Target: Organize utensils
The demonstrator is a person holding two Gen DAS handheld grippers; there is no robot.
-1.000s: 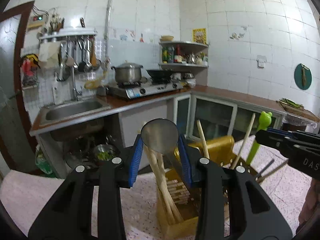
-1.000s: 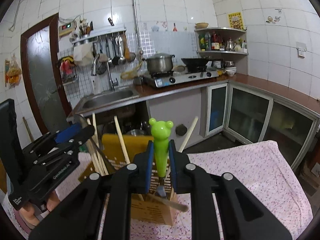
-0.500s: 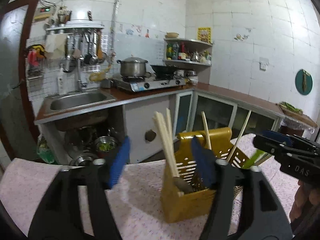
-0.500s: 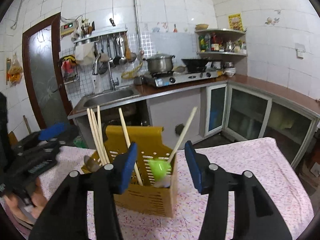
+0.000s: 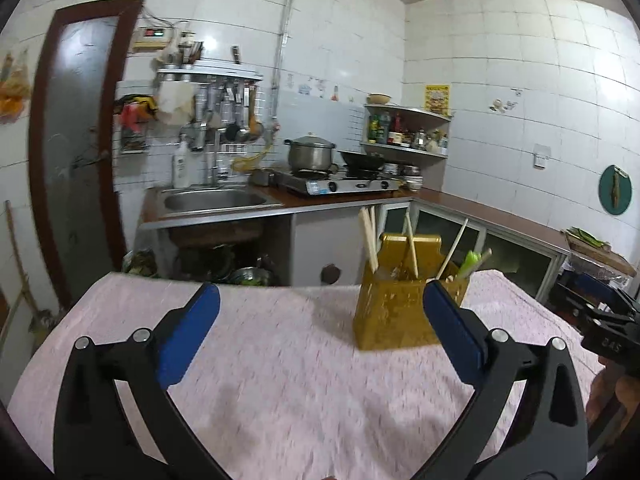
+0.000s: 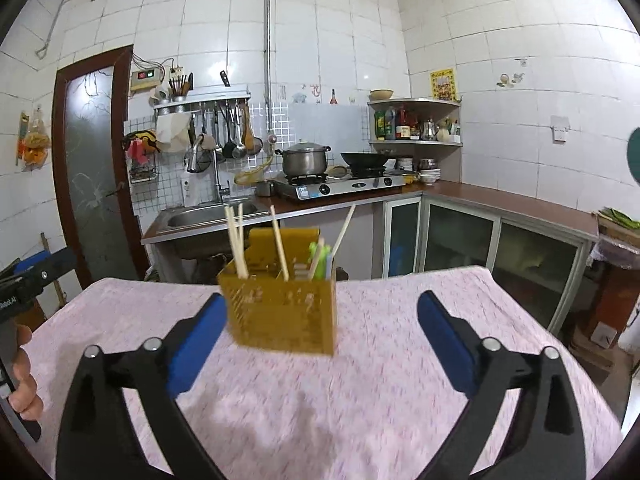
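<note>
A yellow slotted utensil holder stands on the pink patterned tablecloth; it also shows in the right wrist view. Several wooden chopsticks and a green frog-handled utensil stand in it. My left gripper is open and empty, held back from the holder. My right gripper is open and empty, also back from the holder. Each gripper shows at the edge of the other's view.
Behind the table runs a kitchen counter with a steel sink, a gas stove with a pot and a wok. Cabinets line the right wall. A brown door stands at the left.
Both grippers let go of their utensils into the holder, opened wide and pulled back from it. The spoon and the green utensil now stand in the holder.
</note>
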